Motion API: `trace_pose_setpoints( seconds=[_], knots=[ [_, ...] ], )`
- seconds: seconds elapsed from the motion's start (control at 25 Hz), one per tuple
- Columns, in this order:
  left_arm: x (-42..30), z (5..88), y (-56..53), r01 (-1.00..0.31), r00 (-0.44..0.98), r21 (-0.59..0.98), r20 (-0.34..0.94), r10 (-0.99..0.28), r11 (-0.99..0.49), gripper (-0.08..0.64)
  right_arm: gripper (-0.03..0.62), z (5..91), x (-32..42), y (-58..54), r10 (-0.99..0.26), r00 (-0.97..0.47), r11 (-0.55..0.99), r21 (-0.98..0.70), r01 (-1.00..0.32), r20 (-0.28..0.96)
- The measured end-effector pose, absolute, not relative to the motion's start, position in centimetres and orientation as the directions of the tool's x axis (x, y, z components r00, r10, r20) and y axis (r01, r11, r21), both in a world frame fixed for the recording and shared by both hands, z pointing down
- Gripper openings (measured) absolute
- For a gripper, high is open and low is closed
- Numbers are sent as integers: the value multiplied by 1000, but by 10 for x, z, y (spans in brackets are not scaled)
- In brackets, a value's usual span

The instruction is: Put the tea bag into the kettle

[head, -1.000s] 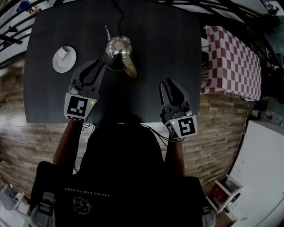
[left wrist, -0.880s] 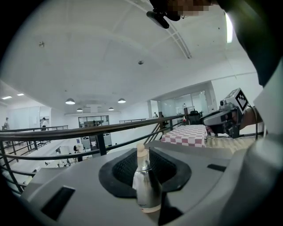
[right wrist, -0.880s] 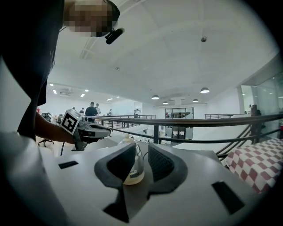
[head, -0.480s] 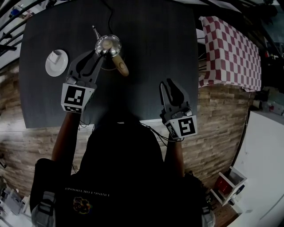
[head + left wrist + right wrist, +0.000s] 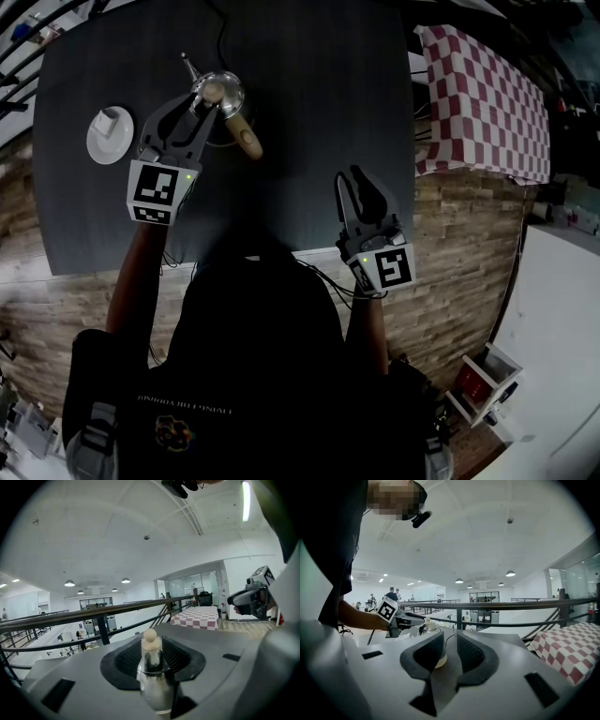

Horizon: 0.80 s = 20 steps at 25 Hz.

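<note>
Head view: the left gripper (image 5: 201, 101) has moved up to the kettle (image 5: 225, 88) — its jaws have just been opening wide. The tea bag (image 5: 111, 120) lies on the plate (image 5: 97, 145), tiny and blurry.

Left gripper view: the knob (image 5: 149, 636) stands between the open jaws.

Right gripper view: the right gripper (image 5: 449, 649) is open and empty — the kettle is half hidden.

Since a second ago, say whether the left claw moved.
Yes: the left claw moved forward to the kettle; its jaws have just been opening, with the lid knob between them.
</note>
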<state>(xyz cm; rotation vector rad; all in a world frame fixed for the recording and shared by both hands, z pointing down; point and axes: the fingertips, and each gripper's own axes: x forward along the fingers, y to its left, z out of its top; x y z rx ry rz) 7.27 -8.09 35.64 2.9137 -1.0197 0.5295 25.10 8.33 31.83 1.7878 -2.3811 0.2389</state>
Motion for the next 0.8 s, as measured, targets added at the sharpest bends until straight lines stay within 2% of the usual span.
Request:
trace_pose_setpoints(
  seconds=[0.8],
  knots=[
    [94, 358, -92, -601, 736, -112, 309, -602, -792, 136, 84, 329, 269, 85, -938, -264, 261, -45, -964, 223]
  ],
)
